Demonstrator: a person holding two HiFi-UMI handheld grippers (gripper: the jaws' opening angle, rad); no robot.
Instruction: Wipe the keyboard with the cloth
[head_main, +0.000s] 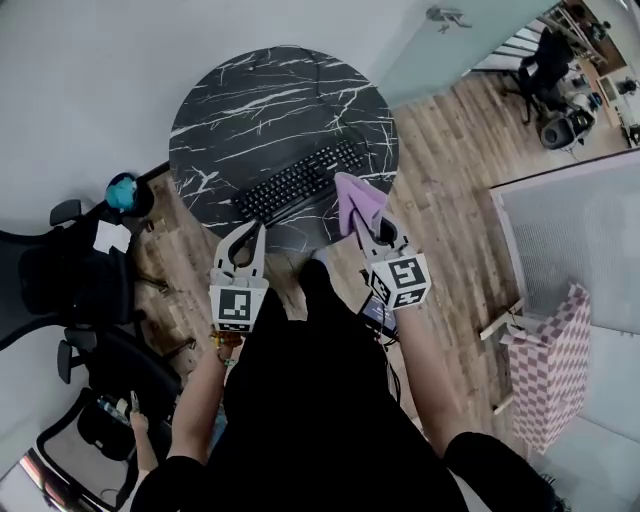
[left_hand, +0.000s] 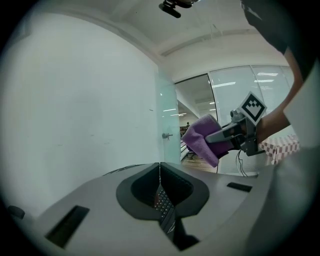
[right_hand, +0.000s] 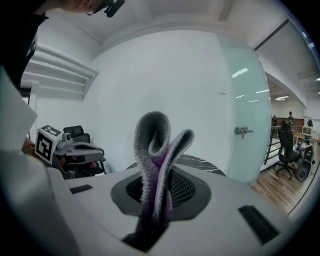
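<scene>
A black keyboard (head_main: 300, 182) lies slantwise on the near part of a round black marble table (head_main: 250, 100). My right gripper (head_main: 362, 222) is shut on a folded purple cloth (head_main: 357, 203), which hangs in the air over the keyboard's right end. In the right gripper view the cloth (right_hand: 157, 150) stands up between the jaws and hides most of the table. My left gripper (head_main: 254, 232) is shut and holds nothing, just short of the table's near edge by the keyboard's left end. In the left gripper view a strip of the keyboard (left_hand: 163, 202) shows past the closed jaws.
Black office chairs (head_main: 60, 275) stand at the left, with a teal object (head_main: 122, 190) beside them. A pink checkered bag (head_main: 552, 352) stands at the right by a grey rug. A glass door (left_hand: 167, 125) is behind the table. The floor is wooden.
</scene>
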